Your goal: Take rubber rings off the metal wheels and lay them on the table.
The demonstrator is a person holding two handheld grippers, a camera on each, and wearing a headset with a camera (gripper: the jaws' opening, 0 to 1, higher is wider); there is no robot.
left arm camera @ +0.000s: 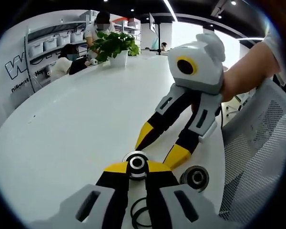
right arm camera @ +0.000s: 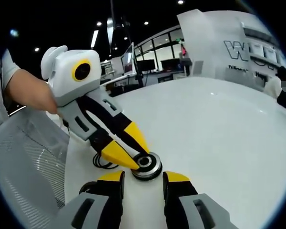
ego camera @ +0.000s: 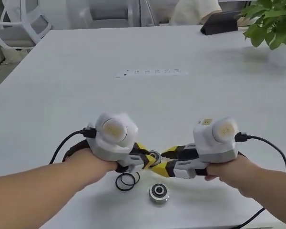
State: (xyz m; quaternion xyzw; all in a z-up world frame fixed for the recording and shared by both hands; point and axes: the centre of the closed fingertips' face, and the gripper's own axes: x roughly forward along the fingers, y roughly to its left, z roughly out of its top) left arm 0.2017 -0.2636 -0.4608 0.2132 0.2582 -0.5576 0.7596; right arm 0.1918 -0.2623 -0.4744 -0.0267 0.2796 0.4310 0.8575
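— Where is the wheel the person is working on?

— A metal wheel sits at the near middle of the white table, held up off the surface by the left gripper. That gripper's two yellow tips pinch the wheel from either side.

— And the other one?

— The right gripper points at the same wheel from the right. Its jaws are spread, and its tips stand just short of the wheel's rim. Whether they touch it cannot be told.

— Does that wheel carry a rubber ring?

— That cannot be told either; its outer edge just looks dark.

— What lies on the table?

— Black rubber rings lie flat and overlapping, just under the left gripper and nearer to the person. To their right a second wheel lies flat on its face, near the table's near edge and apart from the rings.

— Anything farther off?

— A potted plant stands at the far right corner, well apart from the grippers.
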